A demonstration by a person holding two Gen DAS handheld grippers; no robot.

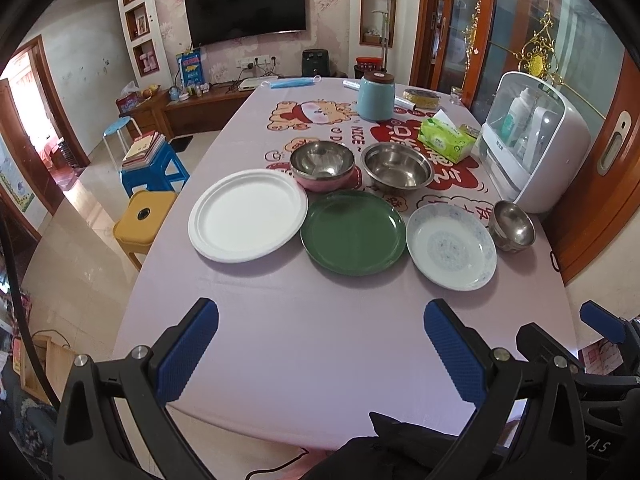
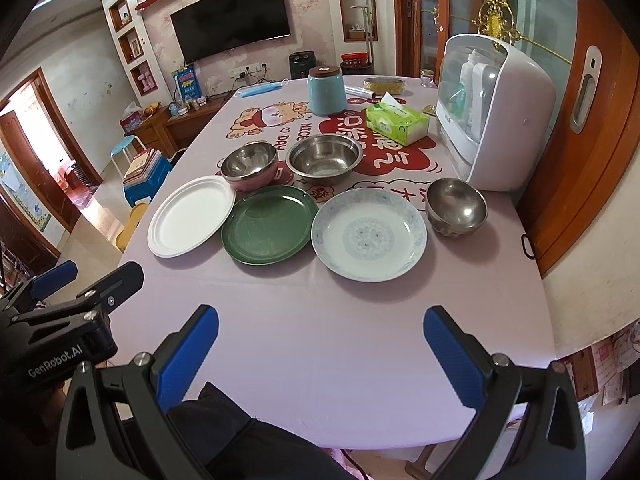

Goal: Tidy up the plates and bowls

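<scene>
Here, on a table covered with a pale lilac printed cloth, the dishes lie in two loose rows ahead of both grippers. Furthest left in the near row is a white plate, its far right rim just beside a steel bowl nested in a pink bowl. Next comes a green plate, whose left rim touches or slightly underlaps the white plate; which, the views do not settle. Right of it lies a blue-patterned white plate, and beyond that a small steel bowl stands upright near the table's right edge. Behind the green and patterned plates sits a wide steel basin, apart from the nested bowls. Further back are a teal canister with a brown lid, a green tissue pack and, at the right, a white domed cabinet holding bottles. The left gripper hangs over the bare near part of the cloth, its blue-padded fingers spread wide and holding nothing. The right gripper hangs likewise over bare cloth, its fingers wide apart and empty, well short of the patterned plate.
</scene>
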